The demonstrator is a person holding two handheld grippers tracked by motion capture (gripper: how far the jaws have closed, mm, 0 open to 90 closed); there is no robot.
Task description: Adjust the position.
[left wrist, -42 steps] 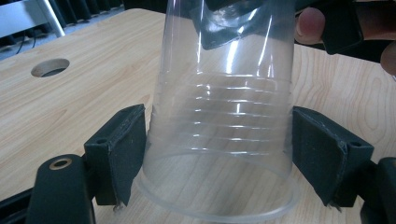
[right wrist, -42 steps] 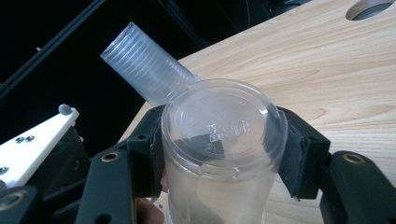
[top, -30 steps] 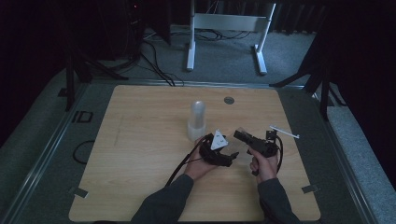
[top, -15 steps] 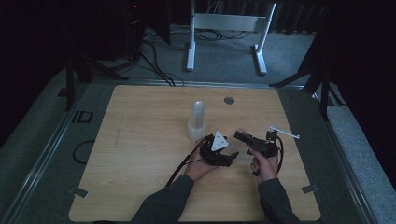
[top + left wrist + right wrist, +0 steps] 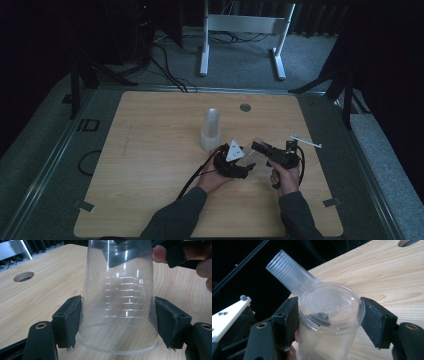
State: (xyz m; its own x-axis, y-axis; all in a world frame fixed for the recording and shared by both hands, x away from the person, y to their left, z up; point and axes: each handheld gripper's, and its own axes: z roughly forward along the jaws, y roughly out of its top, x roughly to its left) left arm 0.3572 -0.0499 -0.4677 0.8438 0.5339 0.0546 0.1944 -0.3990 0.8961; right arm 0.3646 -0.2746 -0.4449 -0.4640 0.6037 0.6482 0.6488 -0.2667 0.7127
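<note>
A single clear plastic cup point(image 5: 120, 290) is held in the air between both grippers, over the table's right half. My left gripper point(image 5: 117, 315) is shut on it near the rim, with a pad pressed to each side. From the opposite end my right gripper point(image 5: 329, 312) is shut on the cup point(image 5: 328, 302) near its base, which faces that camera. In the high view the left gripper point(image 5: 248, 169) and right gripper point(image 5: 256, 146) meet tip to tip. A tall stack of clear cups point(image 5: 211, 129) stands upside down just behind them, and the stack point(image 5: 289, 275) rises past the held cup.
The wooden table point(image 5: 150, 165) has a round hole point(image 5: 245, 107) near its far edge. A black cable point(image 5: 192, 177) trails from the left gripper toward the front. A white metal stand point(image 5: 240, 25) is on the floor beyond the table.
</note>
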